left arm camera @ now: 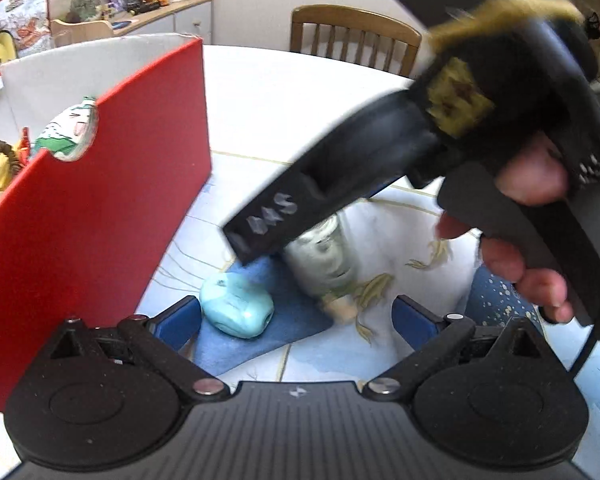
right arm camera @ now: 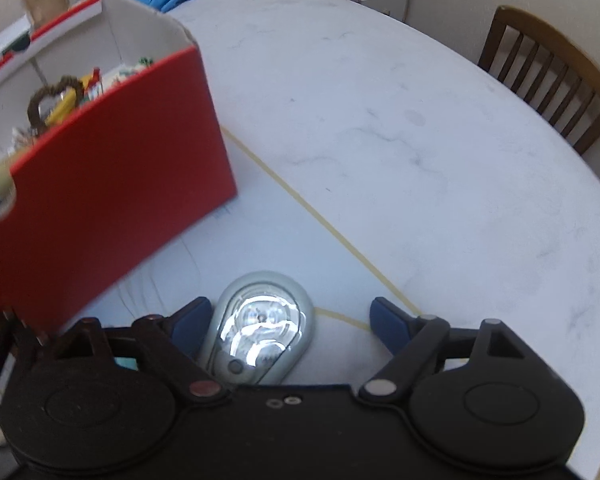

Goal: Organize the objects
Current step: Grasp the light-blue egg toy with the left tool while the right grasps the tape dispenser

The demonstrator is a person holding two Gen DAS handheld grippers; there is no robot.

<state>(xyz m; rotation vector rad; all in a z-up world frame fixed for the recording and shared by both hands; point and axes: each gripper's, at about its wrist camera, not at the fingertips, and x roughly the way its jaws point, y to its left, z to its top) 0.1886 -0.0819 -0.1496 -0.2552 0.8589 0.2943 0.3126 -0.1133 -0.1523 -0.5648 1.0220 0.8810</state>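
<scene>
1. My right gripper [right arm camera: 290,320] points steeply down over the table [right arm camera: 380,120], jaws wide, gripping nothing.
2. Grey lamp [right arm camera: 260,328] lies flat between them, close to the left finger [right arm camera: 192,318]; contact unclear.
3. My left gripper [left arm camera: 296,316] is spread and empty; teal toy [left arm camera: 236,310] just inside its left finger.
4. Red box [right arm camera: 112,184] at ten o'clock, holding trinkets.

Two close, downward wrist views, both on red box [left arm camera: 100,200] [right arm camera: 112,188].
</scene>
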